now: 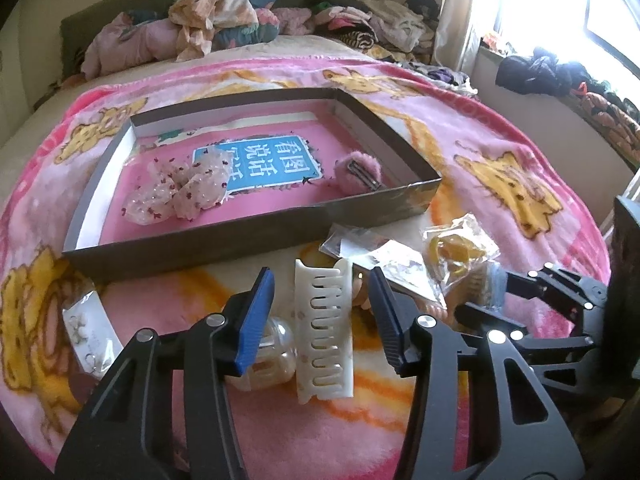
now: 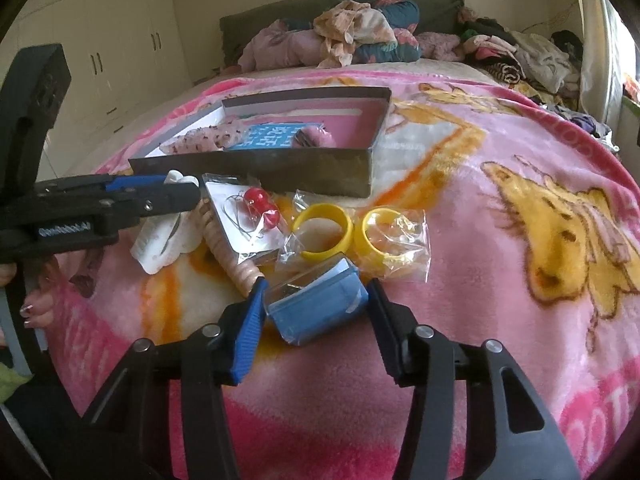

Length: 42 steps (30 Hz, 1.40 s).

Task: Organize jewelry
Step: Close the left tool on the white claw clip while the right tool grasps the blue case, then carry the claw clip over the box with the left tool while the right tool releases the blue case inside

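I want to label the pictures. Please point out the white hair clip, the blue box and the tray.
white hair clip (image 1: 324,332): left wrist view, on the middle of its teeth.
blue box (image 2: 320,314): right wrist view, on its blue front side.
tray (image 1: 224,236): left wrist view, on its near wall.

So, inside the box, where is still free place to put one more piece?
The box has bare pink floor along its left wall, beside the sheer scrunchie, and along the far wall behind the blue label. The near right corner is crowded by the pink fluffy clip.
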### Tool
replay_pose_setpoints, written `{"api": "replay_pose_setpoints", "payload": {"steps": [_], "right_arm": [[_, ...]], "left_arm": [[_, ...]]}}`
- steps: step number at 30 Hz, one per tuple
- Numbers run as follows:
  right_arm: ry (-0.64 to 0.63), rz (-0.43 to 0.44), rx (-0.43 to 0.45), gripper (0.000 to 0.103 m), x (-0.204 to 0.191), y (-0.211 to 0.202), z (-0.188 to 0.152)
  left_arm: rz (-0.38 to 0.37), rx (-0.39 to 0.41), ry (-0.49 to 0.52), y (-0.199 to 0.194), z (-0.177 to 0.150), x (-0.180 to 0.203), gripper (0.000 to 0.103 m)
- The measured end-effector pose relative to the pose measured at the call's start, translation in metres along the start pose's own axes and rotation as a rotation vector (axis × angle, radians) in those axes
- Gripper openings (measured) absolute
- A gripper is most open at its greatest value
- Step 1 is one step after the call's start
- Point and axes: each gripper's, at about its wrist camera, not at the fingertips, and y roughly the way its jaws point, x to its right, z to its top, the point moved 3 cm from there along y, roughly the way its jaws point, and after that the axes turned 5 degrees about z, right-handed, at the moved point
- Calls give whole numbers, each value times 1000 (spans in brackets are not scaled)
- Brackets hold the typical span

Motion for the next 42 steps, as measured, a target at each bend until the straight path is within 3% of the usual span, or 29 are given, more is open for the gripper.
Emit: {"api": "replay_pose_setpoints", "payload": {"steps": [8, 11, 24, 42], "right_arm": [[47, 11, 39, 48, 5, -17, -1], [74, 22, 55, 48, 8, -26, -2], [82, 38, 102, 48, 1, -49, 10], [-13, 34, 108, 48, -26, -41, 51]], "left_arm": [[28, -9, 41, 5, -3, 7, 29], [22, -2, 37, 3, -2, 8, 21], [-51, 100, -31, -37, 17, 4, 20], [-22, 183, -141, -57, 36, -49, 20]]}}
